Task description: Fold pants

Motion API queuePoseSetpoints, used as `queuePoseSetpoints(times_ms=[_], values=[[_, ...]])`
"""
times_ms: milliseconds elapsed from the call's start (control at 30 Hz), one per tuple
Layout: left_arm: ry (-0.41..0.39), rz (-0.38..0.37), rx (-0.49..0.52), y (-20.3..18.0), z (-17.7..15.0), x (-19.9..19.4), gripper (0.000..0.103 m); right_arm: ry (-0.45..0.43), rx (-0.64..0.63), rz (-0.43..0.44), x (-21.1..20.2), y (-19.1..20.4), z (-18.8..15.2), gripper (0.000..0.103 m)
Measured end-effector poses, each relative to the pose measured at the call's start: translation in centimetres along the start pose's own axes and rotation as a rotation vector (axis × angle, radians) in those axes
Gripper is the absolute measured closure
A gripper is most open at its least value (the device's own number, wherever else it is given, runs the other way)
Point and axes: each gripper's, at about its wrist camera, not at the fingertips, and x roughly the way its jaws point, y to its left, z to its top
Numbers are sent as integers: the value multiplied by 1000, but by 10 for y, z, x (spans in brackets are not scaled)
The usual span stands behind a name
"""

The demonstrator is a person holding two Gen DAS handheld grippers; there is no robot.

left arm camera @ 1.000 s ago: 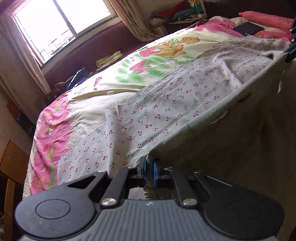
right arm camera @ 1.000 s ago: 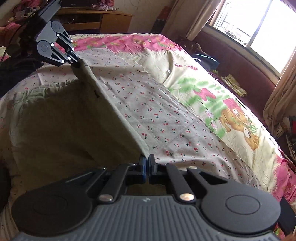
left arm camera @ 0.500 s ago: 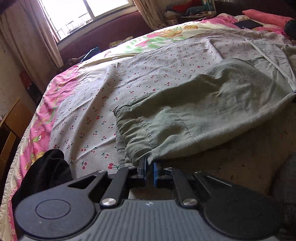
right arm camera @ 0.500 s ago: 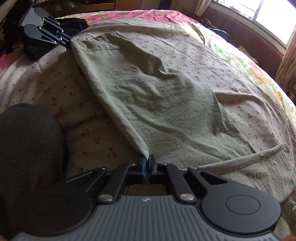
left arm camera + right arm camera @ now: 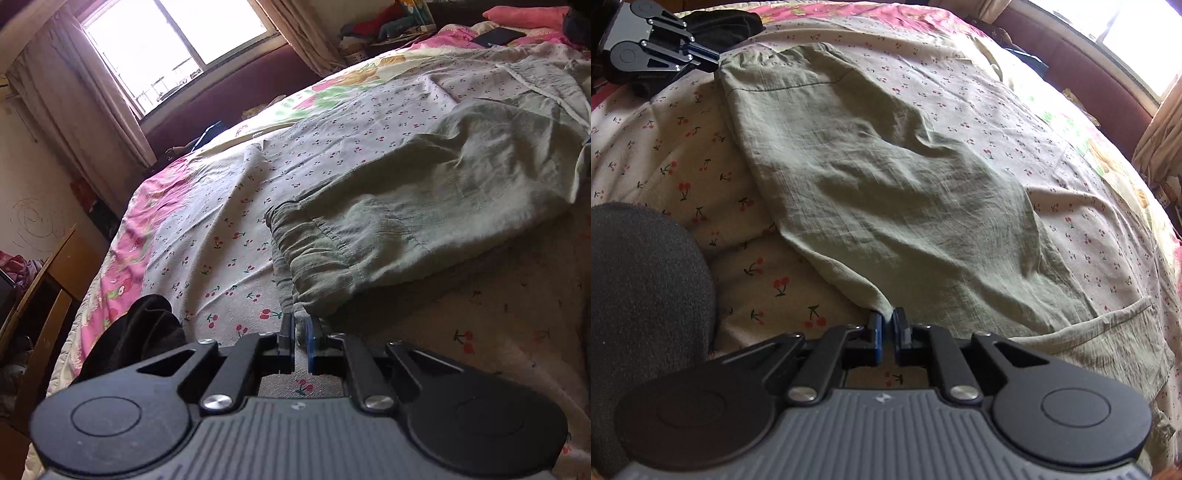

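Crinkled sage-green pants lie folded over on the cherry-print bed. The left claw pinches the gathered waistband corner; the right claw pinches the opposite edge, both nearly closed on cloth. One fold appears done; further folds likely remain.

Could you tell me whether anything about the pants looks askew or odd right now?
Slightly: the green pants lie rumpled, with a raised crease across the middle, and the folded layer sits skewed over the one below. Both tongs pinch its near edge.
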Motion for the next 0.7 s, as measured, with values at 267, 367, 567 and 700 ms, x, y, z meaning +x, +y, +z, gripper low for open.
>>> queuePoseSetpoints(times_ms=[267, 367, 567, 700], values=[[-61, 34, 221, -26, 7, 7, 51, -206, -112, 55, -28, 52, 56, 67], [-59, 38, 298, -34, 8, 20, 51, -271, -167, 111, -11, 82, 87, 64], [-95, 52, 149, -5, 18, 21, 69, -277, -108, 147, 45, 108, 140, 74], [-113, 84, 141, 5, 14, 16, 74, -276, -25, 180, 55, 106, 158, 100]])
